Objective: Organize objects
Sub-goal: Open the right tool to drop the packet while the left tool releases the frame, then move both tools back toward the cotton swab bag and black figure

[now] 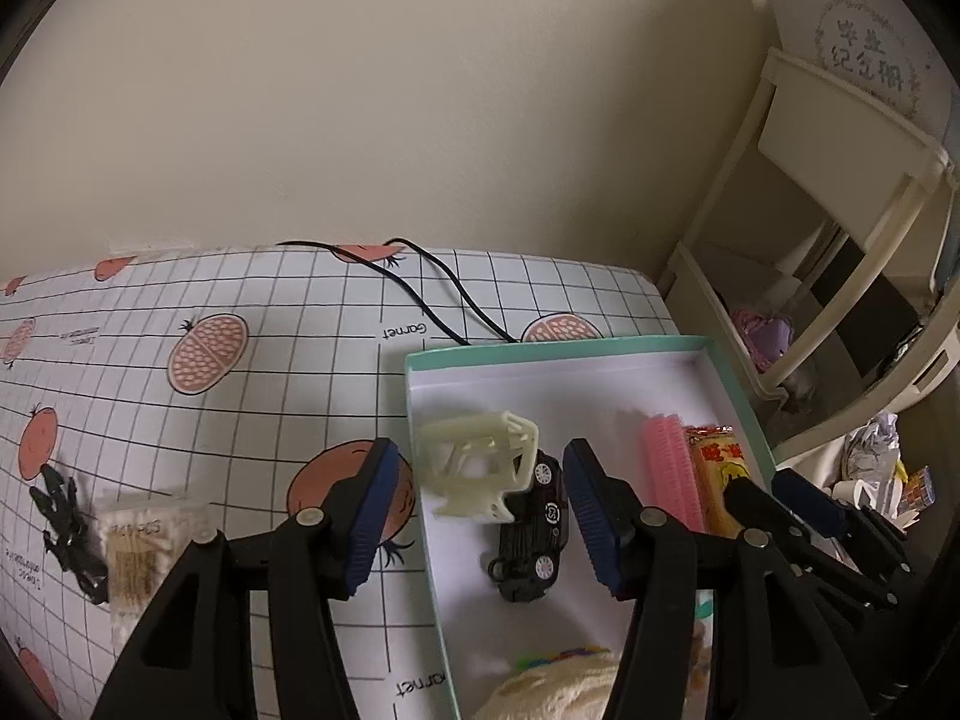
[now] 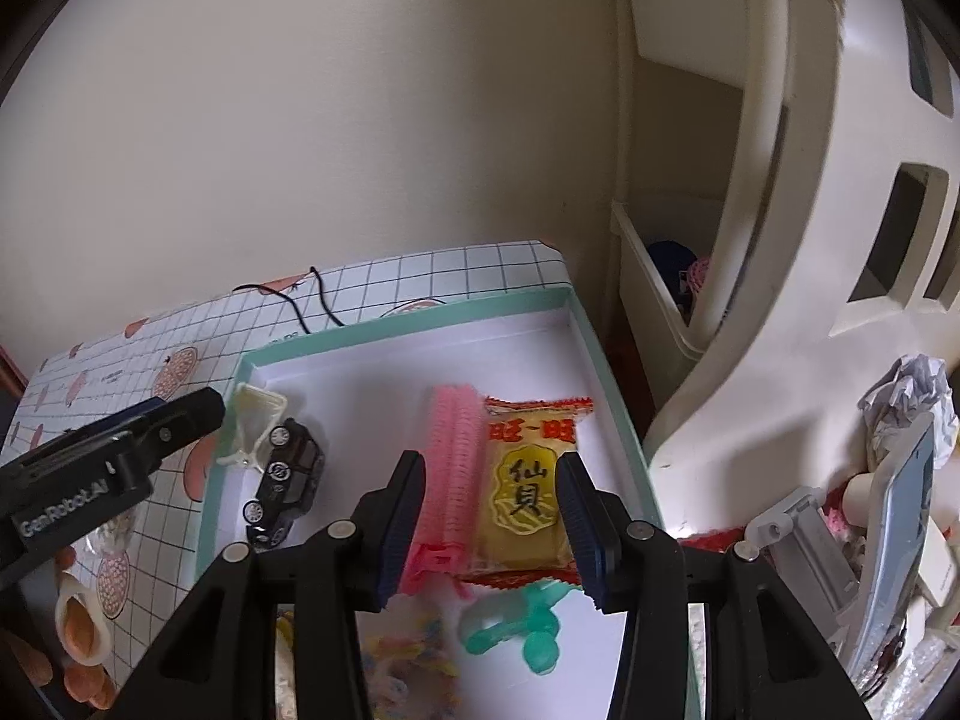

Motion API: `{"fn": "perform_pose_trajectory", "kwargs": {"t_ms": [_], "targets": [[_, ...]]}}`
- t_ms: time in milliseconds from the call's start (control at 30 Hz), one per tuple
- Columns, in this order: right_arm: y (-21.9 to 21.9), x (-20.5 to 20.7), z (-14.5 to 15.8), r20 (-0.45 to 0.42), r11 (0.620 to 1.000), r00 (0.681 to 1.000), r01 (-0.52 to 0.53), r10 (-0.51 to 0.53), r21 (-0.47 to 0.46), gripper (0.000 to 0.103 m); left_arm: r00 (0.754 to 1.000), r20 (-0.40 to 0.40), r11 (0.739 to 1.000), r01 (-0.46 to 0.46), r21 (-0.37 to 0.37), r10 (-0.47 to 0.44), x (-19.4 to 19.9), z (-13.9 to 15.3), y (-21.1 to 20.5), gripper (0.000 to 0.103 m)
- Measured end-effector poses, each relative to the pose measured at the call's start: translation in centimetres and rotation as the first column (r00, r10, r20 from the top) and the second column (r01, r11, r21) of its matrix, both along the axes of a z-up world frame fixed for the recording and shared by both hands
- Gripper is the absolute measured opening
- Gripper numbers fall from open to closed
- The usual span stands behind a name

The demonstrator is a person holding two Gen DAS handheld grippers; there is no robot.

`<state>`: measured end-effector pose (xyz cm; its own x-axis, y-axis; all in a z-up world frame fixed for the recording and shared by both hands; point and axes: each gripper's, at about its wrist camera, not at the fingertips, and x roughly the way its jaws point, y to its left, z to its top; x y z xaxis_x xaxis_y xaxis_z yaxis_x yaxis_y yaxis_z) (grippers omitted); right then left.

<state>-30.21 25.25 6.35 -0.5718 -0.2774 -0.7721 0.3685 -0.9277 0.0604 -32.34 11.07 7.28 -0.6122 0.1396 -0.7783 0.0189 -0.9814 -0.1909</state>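
Left wrist: grid-and-fruit tablecloth point(image 1: 240, 396) meets cream wall point(image 1: 360, 120).

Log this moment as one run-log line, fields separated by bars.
left gripper: open, empty, over black toy car and cream plastic lattice piece | right gripper: open, over yellow snack packet | mint-rimmed white box: also holds pink hair roller

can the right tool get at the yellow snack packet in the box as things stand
Probably yes. The right tool is open and empty, and the snack packet lies flat just ahead between its fingers. The pink comb lies right beside the packet, so a finger may nudge it.
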Motion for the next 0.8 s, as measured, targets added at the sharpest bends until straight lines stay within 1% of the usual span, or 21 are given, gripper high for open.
{"fn": "perform_pose_trajectory", "kwargs": {"t_ms": [67, 200, 267, 400, 433, 467, 500, 533, 567, 600, 633, 667, 733, 800], "targets": [[-0.3, 0.1, -0.1, 0.002, 1.0, 1.0, -0.003, 0.003, 0.006, 0.057, 1.0, -0.009, 1.0, -0.015, 0.0, 0.015, 0.5, 0.3, -0.3, 0.062], [-0.7, 0.5, -0.2, 0.003, 1.0, 1.0, -0.014, 0.014, 0.014, 0.058, 1.0, -0.003, 1.0, -0.024, 0.007, 0.024, 1.2, 0.3, -0.8, 0.063], [-0.7, 0.6, -0.3, 0.004, 1.0, 1.0, -0.013, 0.013, 0.015, 0.063, 1.0, 0.0, 1.0, -0.03, 0.005, 0.03, 1.5, 0.3, -1.0, 0.063], [-0.7, 0.8, -0.4, 0.01, 1.0, 1.0, -0.012, 0.012, 0.01, 0.069, 0.999, 0.016, 0.999, -0.046, 0.005, 0.046, 2.0, 0.0, -1.6, 0.064], [-0.7, 0.9, -0.4, 0.01, 1.0, 1.0, -0.012, 0.012, 0.011, 0.072, 0.999, 0.023, 0.999, -0.045, 0.006, 0.045, 2.1, -0.1, -1.8, 0.072], [-0.7, 0.9, -0.5, 0.011, 1.0, 1.0, -0.013, 0.013, 0.012, 0.072, 0.999, 0.024, 0.999, -0.049, 0.006, 0.049, 2.2, -0.2, -2.0, 0.079], [-0.8, 0.9, -0.5, 0.011, 1.0, 1.0, -0.013, 0.013, 0.013, 0.073, 0.998, 0.021, 0.999, -0.052, 0.009, 0.052, 2.3, -0.2, -2.1, 0.08], [-0.8, 0.9, -0.5, 0.011, 1.0, 1.0, -0.014, 0.014, 0.013, 0.075, 0.998, 0.018, 0.999, -0.053, 0.012, 0.053, 2.5, -0.3, -2.4, 0.08], [-0.8, 0.9, -0.6, 0.011, 1.0, 1.0, -0.014, 0.014, 0.013, 0.08, 0.998, 0.02, 0.998, -0.055, 0.011, 0.055, 2.6, -0.3, -2.5, 0.08], [-0.8, 1.0, -0.5, 0.01, 1.0, 1.0, -0.014, 0.014, 0.013, 0.082, 0.998, 0.023, 0.998, -0.056, 0.009, 0.056, 2.6, -0.4, -2.6, 0.08], [-0.8, 1.1, -0.5, 0.007, 1.0, 1.0, -0.015, 0.015, 0.013, 0.084, 0.998, 0.024, 0.998, -0.061, 0.009, 0.061, 2.7, -0.5, -2.8, 0.082], [-0.9, 1.1, -0.5, 0.006, 1.0, 1.0, -0.016, 0.016, 0.014, 0.084, 0.998, 0.023, 0.998, -0.062, 0.012, 0.061, 2.8, -0.5, -3.0, 0.085], [-1.0, 1.1, -0.5, 0.007, 1.0, 1.0, -0.017, 0.017, 0.017, 0.086, 0.998, 0.027, 0.998, -0.061, 0.015, 0.06, 2.8, -0.6, -3.2, 0.087], [-1.0, 1.1, -0.6, 0.009, 1.0, 1.0, -0.017, 0.017, 0.016, 0.092, 0.998, 0.031, 0.998, -0.061, 0.012, 0.061, 2.8, -0.7, -3.5, 0.087]]}}
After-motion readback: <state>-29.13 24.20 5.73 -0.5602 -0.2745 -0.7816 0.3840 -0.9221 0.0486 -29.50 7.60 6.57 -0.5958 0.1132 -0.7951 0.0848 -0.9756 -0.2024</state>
